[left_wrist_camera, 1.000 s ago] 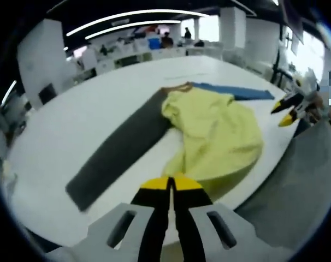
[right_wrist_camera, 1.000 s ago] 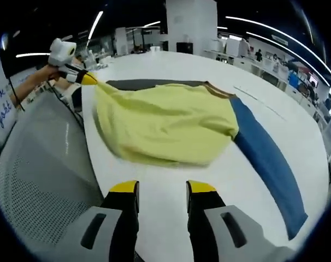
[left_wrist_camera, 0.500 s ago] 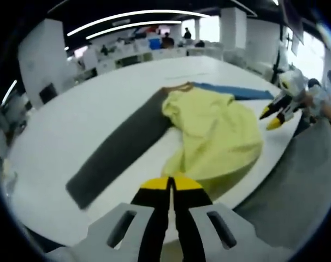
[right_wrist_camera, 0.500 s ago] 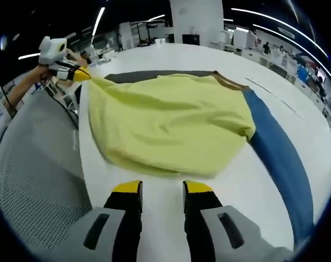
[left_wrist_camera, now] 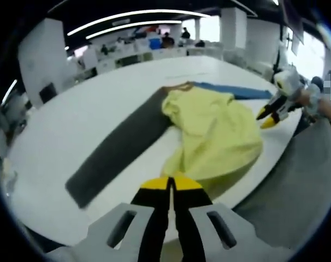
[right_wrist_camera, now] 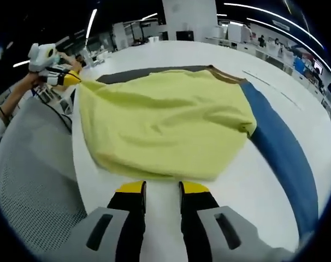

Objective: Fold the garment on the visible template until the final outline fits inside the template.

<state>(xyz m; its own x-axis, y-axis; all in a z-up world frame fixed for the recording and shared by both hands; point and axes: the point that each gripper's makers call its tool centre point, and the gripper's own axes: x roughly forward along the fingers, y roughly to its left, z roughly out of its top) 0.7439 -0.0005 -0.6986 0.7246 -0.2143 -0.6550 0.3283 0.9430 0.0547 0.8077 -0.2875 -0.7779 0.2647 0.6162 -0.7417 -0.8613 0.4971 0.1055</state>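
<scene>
A garment with a yellow body (left_wrist_camera: 214,128), a dark grey sleeve (left_wrist_camera: 119,150) and a blue sleeve (left_wrist_camera: 236,90) lies crumpled on the white table (left_wrist_camera: 72,120). My left gripper (left_wrist_camera: 171,183) is shut on the yellow hem at the table's near edge. In the right gripper view the left gripper (right_wrist_camera: 69,78) pinches the hem corner, and the cloth is drawn taut toward it. The yellow body (right_wrist_camera: 165,120) spreads wide, with the blue sleeve (right_wrist_camera: 283,153) at right. My right gripper (right_wrist_camera: 163,188) stands open just short of the hem, also seen as the right gripper (left_wrist_camera: 266,116).
Grey mesh fabric (right_wrist_camera: 34,180) hangs along the table's edge beside me, the same mesh (left_wrist_camera: 296,185) in the left gripper view. A person's hand (right_wrist_camera: 23,90) holds the left gripper. Desks and pillars stand far behind the table.
My right gripper has moved in toward the yellow hem, and its jaws have narrowed a little. The left gripper has kept its hold and its place.
</scene>
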